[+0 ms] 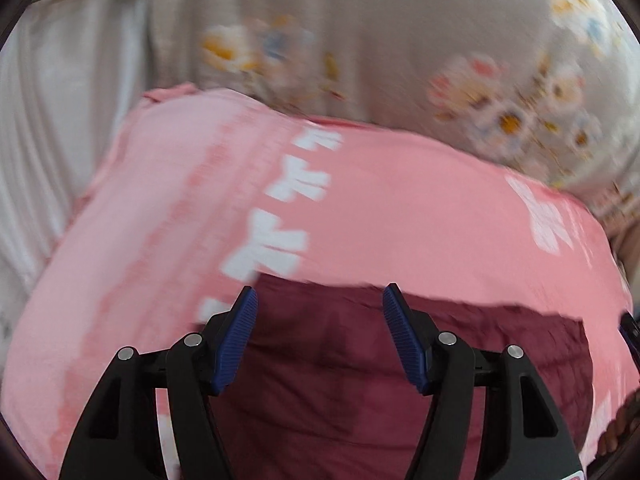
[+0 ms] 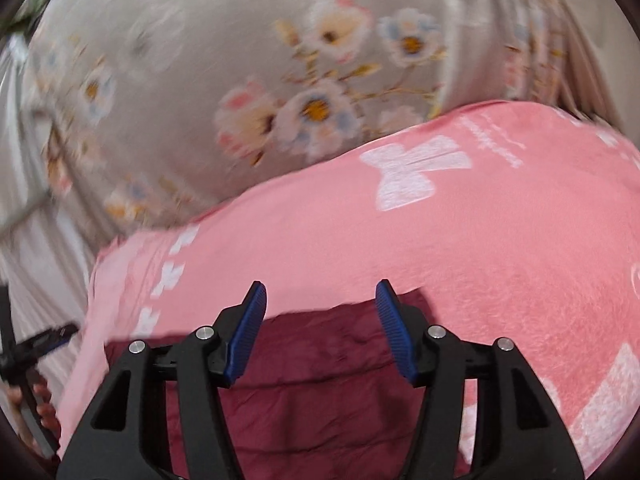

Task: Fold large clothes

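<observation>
Left wrist view, floral bedsheet [image 1: 380, 40], pink blanket [image 1: 400, 208], white curtain [image 1: 52, 120]

You had matt maroon cloth [image 1: 360, 360] on a soft pink blanket [image 1: 400, 216], a smooth floral sheet [image 2: 200, 80] beyond, and ribbed blue pads [image 1: 240, 336] on black plastic.
</observation>
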{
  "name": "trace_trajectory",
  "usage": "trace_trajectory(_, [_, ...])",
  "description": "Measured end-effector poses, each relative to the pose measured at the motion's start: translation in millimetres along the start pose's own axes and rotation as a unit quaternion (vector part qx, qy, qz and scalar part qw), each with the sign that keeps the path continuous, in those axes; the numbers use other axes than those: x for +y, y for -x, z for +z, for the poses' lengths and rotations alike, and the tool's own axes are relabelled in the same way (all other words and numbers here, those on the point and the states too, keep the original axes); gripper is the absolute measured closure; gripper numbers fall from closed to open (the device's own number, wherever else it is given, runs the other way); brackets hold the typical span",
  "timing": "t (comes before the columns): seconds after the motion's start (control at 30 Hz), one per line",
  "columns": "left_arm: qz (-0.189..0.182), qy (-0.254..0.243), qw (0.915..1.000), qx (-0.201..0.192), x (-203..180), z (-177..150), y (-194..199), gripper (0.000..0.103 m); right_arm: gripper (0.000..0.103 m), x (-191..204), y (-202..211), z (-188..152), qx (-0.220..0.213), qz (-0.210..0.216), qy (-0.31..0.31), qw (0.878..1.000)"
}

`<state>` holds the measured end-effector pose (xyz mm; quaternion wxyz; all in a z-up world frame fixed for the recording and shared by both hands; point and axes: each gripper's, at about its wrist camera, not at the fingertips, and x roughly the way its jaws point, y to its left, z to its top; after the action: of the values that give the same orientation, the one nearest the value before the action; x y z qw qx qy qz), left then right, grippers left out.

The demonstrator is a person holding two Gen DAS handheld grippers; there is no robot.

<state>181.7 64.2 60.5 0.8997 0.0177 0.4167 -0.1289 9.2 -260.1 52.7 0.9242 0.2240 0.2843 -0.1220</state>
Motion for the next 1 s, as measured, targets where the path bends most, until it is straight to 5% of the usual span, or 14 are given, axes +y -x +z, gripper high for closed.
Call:
trace_trajectory(0.13, [-0.023,-0.032,0.9981,0.047,-45.2,-16.2,-37.8,0.04,0.048,48.8,-41.1,-20.3,0.056,0.002,0.084,0.995])
trace_trajectory(0.27, [-0.007,-0.031,0.9954,0.09,-59.1,-26.7,-82.6,0.041,0.05,69.8,-88.5,-40.8,0.124,0.006,0.116,0.985])
trace_trajectory(0.37, [0.007,-0.023,0.995,0.096,-55.7,-28.5,-101.0,0.041,0.075,70.4,-110.9,-45.8,0.152,0.008,0.122,0.981])
trace_trajectory(0.43, [0.016,-0.027,0.9953,0.092,-53.8,-28.1,-108.8,0.041,0.102,69.6,-119.9,-43.7,0.159,0.015,0.114,0.981])
trace_trajectory(1.0, [0.047,-0.033,0.9973,0.047,-52.7,-39.0,-142.4,0.036,0.103,68.7,-166.4,-54.5,0.155,0.006,0.091,0.984])
